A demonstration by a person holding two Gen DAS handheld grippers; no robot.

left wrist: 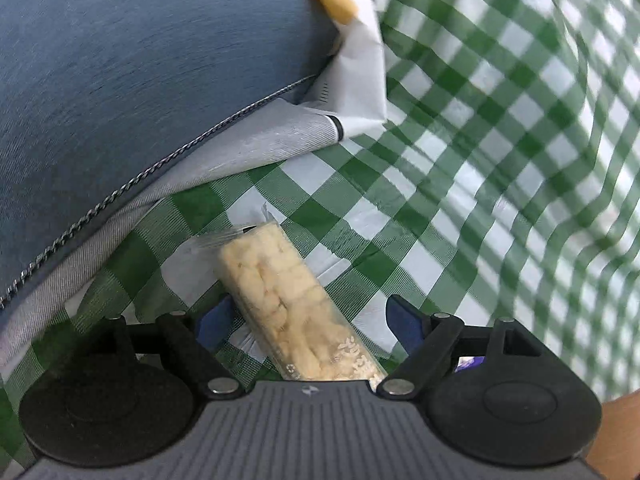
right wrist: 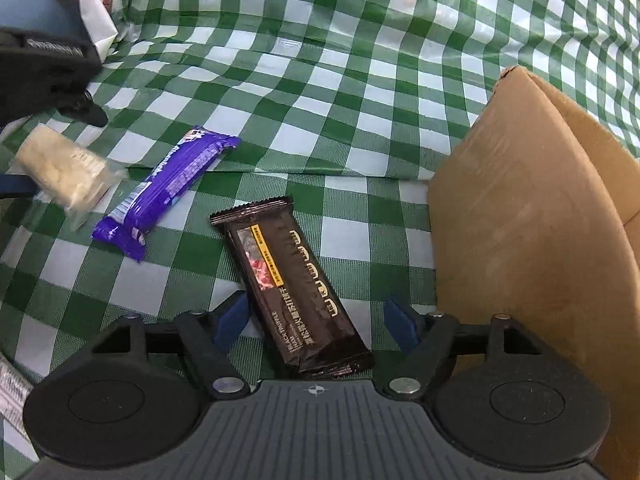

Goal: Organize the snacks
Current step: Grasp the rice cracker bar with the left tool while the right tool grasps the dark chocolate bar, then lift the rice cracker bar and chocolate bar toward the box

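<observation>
Green-and-white checked cloth [right wrist: 320, 80] covers the bench, wrinkled, filling both views. Left wrist view, upper left: blue-grey fabric bag [left wrist: 120, 60] with a zipper line, white paper wrapper [left wrist: 356, 60] at its edge near top centre. Lower centre: clear-wrapped rice crisp bar [left wrist: 280, 300] lies lengthwise between the left gripper [left wrist: 312, 320] fingers, which stand wide, blue pads apart on both sides; left pad looks close to the bar, contact unclear, so not gripped. Bar looks light, crumbly, film slippery; judgement: pinch across the short width mid-length, gentle squeeze, or it cracks.

Right wrist view, left edge: same crisp bar seen again, blurred, beside the other gripper's black body. Next right, purple snack bar [right wrist: 168, 188] lies flat on the cloth, diagonal, apart from the others. Lower centre: dark brown black-truffle pack [right wrist: 296, 292] lies flat, its near end between the right gripper [right wrist: 316, 320] fingers, which are spread wide, not touching it. Pack looks flat, light, glossy foil, likely slick; take it across the narrow width near the middle, crimped ends would flop. Right side: cardboard box [right wrist: 520, 220], brown flap up, just beside the gripper, probable drop spot for the snacks.
</observation>
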